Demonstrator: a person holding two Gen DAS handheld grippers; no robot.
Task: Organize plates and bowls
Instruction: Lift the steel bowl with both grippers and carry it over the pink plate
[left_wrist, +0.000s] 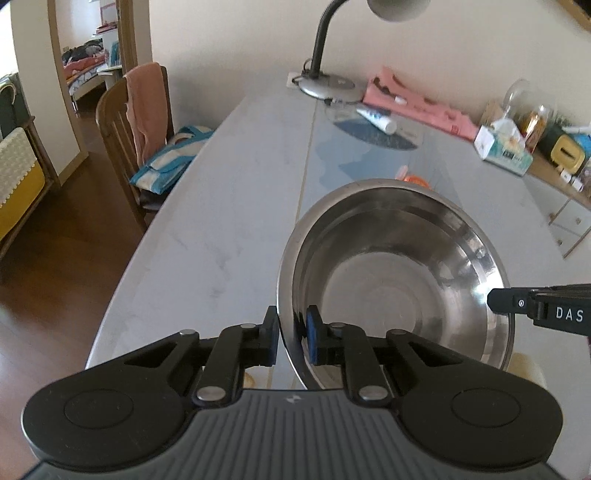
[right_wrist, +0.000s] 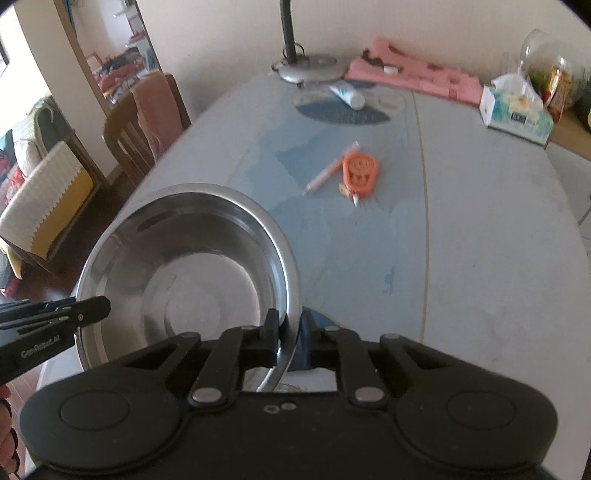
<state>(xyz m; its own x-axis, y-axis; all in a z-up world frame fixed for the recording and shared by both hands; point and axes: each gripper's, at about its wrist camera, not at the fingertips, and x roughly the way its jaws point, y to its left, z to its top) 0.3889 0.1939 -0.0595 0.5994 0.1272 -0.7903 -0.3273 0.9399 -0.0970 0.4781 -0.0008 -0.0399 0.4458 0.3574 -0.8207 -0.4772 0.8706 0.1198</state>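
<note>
Grey table (right_wrist: 480, 258), steel bowl (left_wrist: 399, 280) above it, left gripper (left_wrist: 291, 334) and right gripper (right_wrist: 290, 332) clamping opposite rims

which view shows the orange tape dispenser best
The right wrist view: the flat orange plastic tape dispenser lies in full sight on the grey table, beside a pink pen. In the left wrist view only an orange sliver peeks over the far rim of the round stainless steel bowl.
</note>
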